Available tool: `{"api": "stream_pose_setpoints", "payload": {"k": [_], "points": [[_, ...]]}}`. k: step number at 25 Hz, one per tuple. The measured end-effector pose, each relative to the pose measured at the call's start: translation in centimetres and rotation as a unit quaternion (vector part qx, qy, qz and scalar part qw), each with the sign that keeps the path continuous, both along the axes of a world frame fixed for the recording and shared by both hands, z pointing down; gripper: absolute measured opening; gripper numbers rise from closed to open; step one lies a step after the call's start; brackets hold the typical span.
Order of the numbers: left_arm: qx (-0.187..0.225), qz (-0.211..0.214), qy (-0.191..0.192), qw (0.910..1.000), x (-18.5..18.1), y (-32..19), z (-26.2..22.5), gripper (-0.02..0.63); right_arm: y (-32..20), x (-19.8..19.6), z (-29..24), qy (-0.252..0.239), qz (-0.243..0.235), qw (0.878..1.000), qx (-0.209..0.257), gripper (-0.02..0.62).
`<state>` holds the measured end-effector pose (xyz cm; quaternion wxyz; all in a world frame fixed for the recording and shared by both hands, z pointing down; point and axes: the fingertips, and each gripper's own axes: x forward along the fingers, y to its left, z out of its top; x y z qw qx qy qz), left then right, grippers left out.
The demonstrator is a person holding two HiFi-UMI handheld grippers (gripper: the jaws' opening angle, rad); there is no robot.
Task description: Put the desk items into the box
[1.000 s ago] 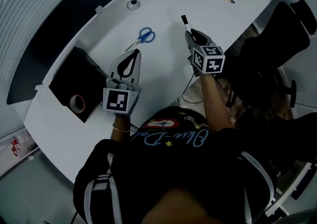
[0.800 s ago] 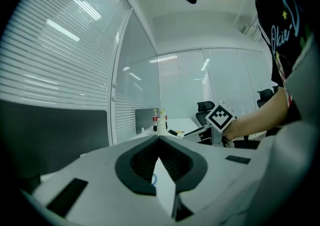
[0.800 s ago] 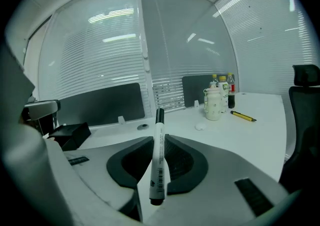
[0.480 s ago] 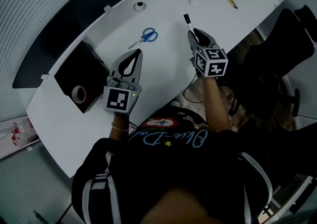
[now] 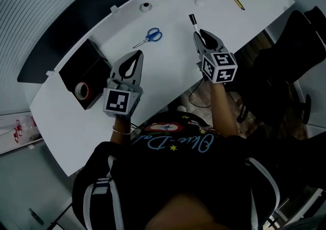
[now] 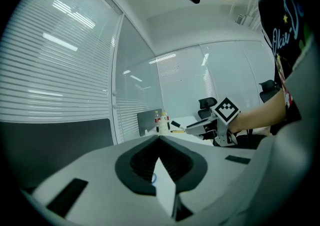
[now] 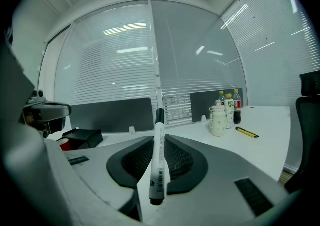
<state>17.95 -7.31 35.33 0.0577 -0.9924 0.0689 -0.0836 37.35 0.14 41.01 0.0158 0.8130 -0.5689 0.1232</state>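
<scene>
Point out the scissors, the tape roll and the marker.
scissors (image 5: pixel 153 34), head view, blue handles.
tape roll (image 5: pixel 77 92), head view, ring's left edge.
marker (image 7: pixel 158 151), right gripper view, white barrel.

The person holds both arms out in front of the torso, elbows bent, a gripper in each hand. The left gripper (image 5: pixel 139 53) (image 6: pixel 160 137) points away from the body, close to level, its jaws meeting at the tips with nothing between them. The right gripper (image 5: pixel 198 34) (image 7: pixel 160 138) sits further forward, also near level, its jaws clamped on a marker (image 5: pixel 192 20) (image 7: pixel 159 165) that juts past the tips. The right forearm (image 5: pixel 220 107) is bare, and the left wrist (image 5: pixel 122 131) wears a thin bracelet.
</scene>
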Motion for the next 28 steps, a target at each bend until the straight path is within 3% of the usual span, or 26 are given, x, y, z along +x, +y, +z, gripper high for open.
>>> {"api": "stream_pose_setpoints", "payload": {"k": [19, 28], "points": [[0.026, -0.031, -0.004, 0.9992, -1.3, 2.9, -0.9, -0.008, 2.5, -0.9, -2.1, 0.002, -0.039, 0.998, 0.039, 0.083], [0.031, -0.079, -0.006, 0.9964, -3.7, 2.8, -1.5, -0.008, 0.9, -2.2, -2.9, -0.006, -0.077, 0.996, 0.053, 0.083]]}}
